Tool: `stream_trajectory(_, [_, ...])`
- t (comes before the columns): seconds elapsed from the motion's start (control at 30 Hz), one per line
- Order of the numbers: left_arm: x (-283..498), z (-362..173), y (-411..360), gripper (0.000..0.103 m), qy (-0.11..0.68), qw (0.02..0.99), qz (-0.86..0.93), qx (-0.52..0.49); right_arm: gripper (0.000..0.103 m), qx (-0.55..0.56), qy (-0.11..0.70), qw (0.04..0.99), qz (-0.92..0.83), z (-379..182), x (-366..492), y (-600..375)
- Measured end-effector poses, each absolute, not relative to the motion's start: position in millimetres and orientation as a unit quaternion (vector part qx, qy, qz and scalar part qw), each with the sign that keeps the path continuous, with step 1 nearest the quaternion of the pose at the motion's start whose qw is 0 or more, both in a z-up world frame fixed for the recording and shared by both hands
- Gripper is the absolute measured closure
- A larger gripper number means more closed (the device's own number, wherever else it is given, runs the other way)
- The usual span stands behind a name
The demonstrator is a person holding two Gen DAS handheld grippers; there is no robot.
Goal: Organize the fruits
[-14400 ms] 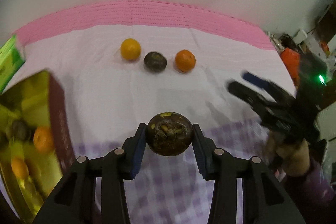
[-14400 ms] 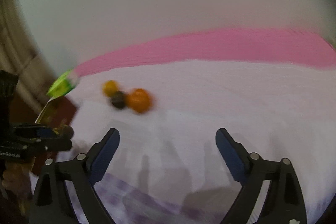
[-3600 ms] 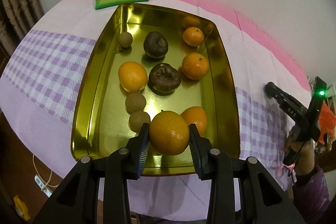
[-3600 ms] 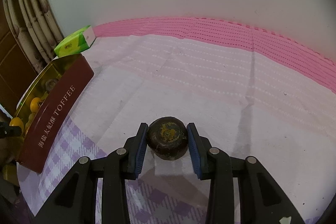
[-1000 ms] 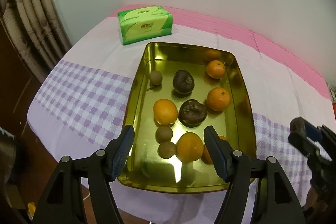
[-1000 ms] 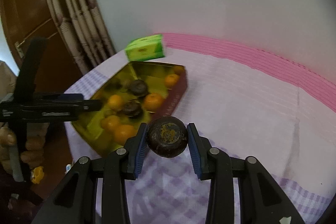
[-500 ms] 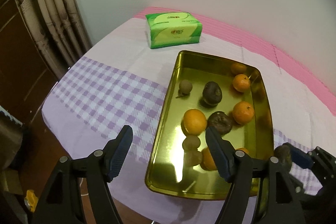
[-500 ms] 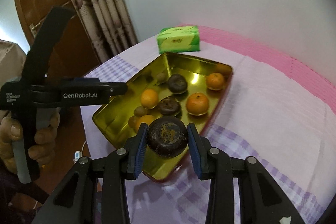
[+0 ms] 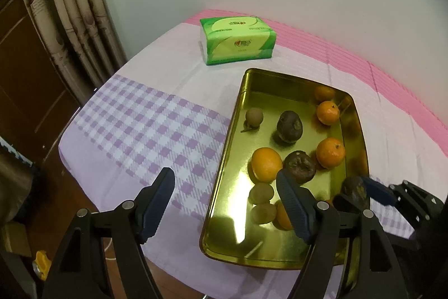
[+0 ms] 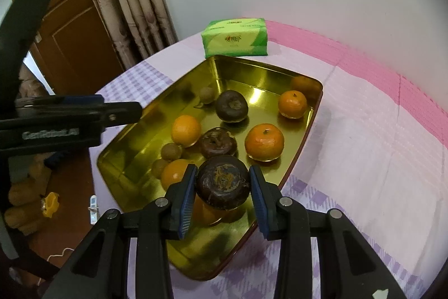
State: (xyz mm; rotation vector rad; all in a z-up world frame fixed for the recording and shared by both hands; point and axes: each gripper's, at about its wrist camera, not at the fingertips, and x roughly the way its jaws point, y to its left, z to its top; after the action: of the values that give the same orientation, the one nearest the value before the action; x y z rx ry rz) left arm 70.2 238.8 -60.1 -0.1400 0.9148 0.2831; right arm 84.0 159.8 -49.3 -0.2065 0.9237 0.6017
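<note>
A gold tin tray (image 10: 126,170) (image 9: 238,114) holds several oranges, dark mangosteens and small brown fruits. My right gripper (image 10: 222,194) is shut on a dark mangosteen (image 10: 222,184) and holds it above the tray's near end, over an orange (image 10: 175,173). In the left wrist view that mangosteen (image 9: 354,189) hangs above the tray's right side. My left gripper (image 9: 225,203) is open and empty, raised over the tray's left rim and the checked cloth. In the right wrist view it (image 10: 120,114) shows side-on at the left.
A green tissue pack (image 9: 238,39) (image 10: 236,38) lies behind the tray. The table has a purple checked and pink cloth (image 9: 145,131). Curtains (image 9: 75,18) and a brown door (image 10: 75,27) stand to the left. The table edge (image 9: 92,184) drops to the floor there.
My right gripper has carried the mangosteen closer, now over the tray's near end. My left gripper has drifted left and back from the tray, still open.
</note>
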Motion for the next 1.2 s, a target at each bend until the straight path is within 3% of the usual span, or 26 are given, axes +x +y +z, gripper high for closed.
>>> stream_trajectory(0.57, [71,-62,232,0.027,0.439,0.887,0.130,-0.058,0.066,-0.084,0.436,0.851,0.281,-49,91,155])
stream_trajectory(1.0, [71,-59,229,0.027,0.436,0.890,0.123,-0.051,0.056,-0.065,0.416,0.863,0.278,-33,84,151])
stream_trajectory(1.2, [69,-53,223,0.027,0.423,0.898,0.116,-0.037,0.043,-0.070,0.388,0.882,0.259,-18,74,146])
